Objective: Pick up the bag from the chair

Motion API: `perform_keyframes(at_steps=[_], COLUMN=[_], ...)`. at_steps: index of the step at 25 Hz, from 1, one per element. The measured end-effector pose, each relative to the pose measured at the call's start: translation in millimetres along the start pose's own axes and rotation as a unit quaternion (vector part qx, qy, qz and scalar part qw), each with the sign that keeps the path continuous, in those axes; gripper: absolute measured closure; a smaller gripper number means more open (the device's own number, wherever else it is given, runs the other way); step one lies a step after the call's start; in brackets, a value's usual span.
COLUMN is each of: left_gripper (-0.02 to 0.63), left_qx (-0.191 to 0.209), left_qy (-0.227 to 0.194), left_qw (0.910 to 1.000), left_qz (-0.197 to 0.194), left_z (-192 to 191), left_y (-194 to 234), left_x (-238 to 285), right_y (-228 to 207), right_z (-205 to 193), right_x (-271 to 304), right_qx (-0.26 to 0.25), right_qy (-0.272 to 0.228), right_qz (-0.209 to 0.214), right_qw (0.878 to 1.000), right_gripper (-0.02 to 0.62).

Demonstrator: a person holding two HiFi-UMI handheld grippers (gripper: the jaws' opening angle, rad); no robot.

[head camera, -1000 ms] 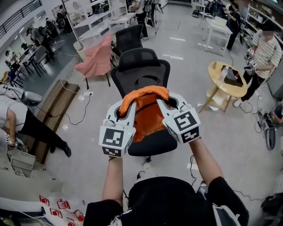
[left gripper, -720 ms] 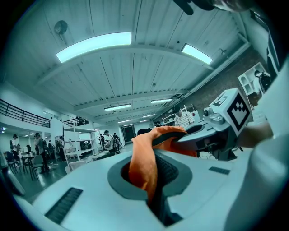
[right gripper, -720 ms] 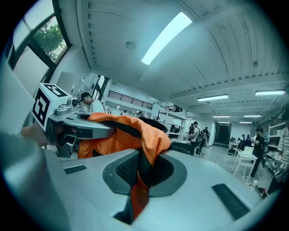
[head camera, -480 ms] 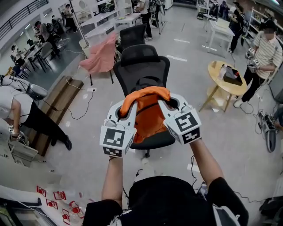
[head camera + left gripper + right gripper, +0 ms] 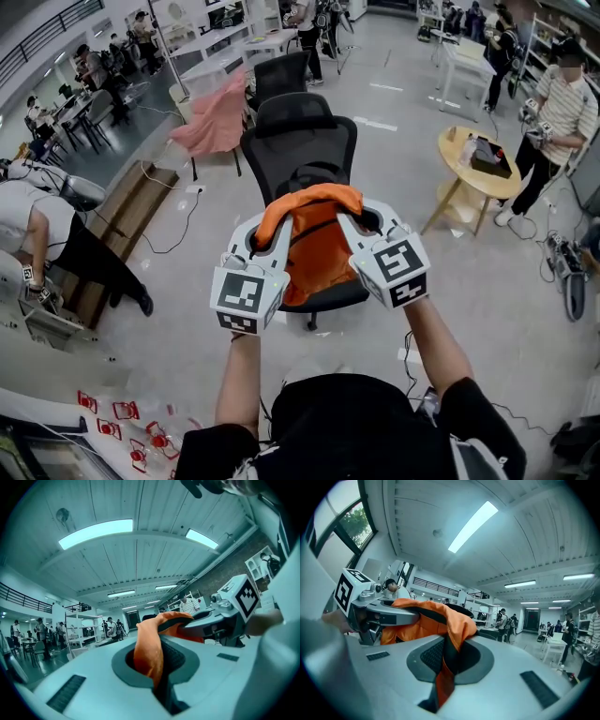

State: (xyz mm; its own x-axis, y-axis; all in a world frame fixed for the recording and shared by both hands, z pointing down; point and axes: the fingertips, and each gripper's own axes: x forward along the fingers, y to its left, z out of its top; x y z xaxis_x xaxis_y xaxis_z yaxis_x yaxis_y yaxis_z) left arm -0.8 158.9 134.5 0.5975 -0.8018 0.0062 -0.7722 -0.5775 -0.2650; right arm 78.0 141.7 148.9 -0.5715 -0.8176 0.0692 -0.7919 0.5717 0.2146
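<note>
- Left tool [image 5: 266, 234] and right tool [image 5: 364, 223] each pinch the bag [image 5: 317, 246] at its top edge.
- Bag hangs between them, directly above the chair [image 5: 302, 141], apparently clear of the seat.

Your right gripper [image 5: 448, 662] pinches the orange bag [image 5: 457, 620], jaws closed on the fabric, a strip hanging through the gap. The bag stretches left to your left gripper [image 5: 396, 616], which also clamps it. Ceiling light [image 5: 472, 526] overhead, people [image 5: 505, 620] in the background.
</note>
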Motion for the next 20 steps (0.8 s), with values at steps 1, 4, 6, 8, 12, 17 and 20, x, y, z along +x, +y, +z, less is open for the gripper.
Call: perform_keyframes(at_steps=[1,4,6,8,12,17,20], left_gripper=[0.581,0.581,0.581,0.581,0.581,0.581,0.581], left_qx=[-0.002,0.001,0.004,0.004,0.005,0.008,0.010], left_qy=[0.000,-0.001,-0.005,-0.006,-0.006,-0.006,-0.006], left_qw=[1.0000,1.0000,1.0000,1.0000,0.9999,0.9999,0.9999], left_qz=[-0.001,-0.002,-0.002,-0.004,-0.008,-0.010,-0.010], left_z=[0,1,4,6,7,11,13], left_y=[-1,-3,-4,-5,-6,-6,-7], left_x=[-1,-2,-2,-3,-7,-9,-8], right_y=[1,0,-1,0,3,4,2], right_z=[-1,0,3,4,6,9,9], right_x=[-1,-5,-7,-9,-11,-13,-16], right_qx=[0.000,0.000,-0.001,-0.001,0.005,0.008,0.010], right_qy=[0.001,0.001,-0.002,-0.003,-0.007,-0.011,-0.014], right_qz=[-0.002,-0.006,-0.005,-0.004,-0.006,-0.010,-0.012], right_qw=[1.000,1.000,1.000,1.000,1.000,1.000,1.000], right_gripper=[0.584,0.584,0.584,0.584,0.584,0.584,0.584])
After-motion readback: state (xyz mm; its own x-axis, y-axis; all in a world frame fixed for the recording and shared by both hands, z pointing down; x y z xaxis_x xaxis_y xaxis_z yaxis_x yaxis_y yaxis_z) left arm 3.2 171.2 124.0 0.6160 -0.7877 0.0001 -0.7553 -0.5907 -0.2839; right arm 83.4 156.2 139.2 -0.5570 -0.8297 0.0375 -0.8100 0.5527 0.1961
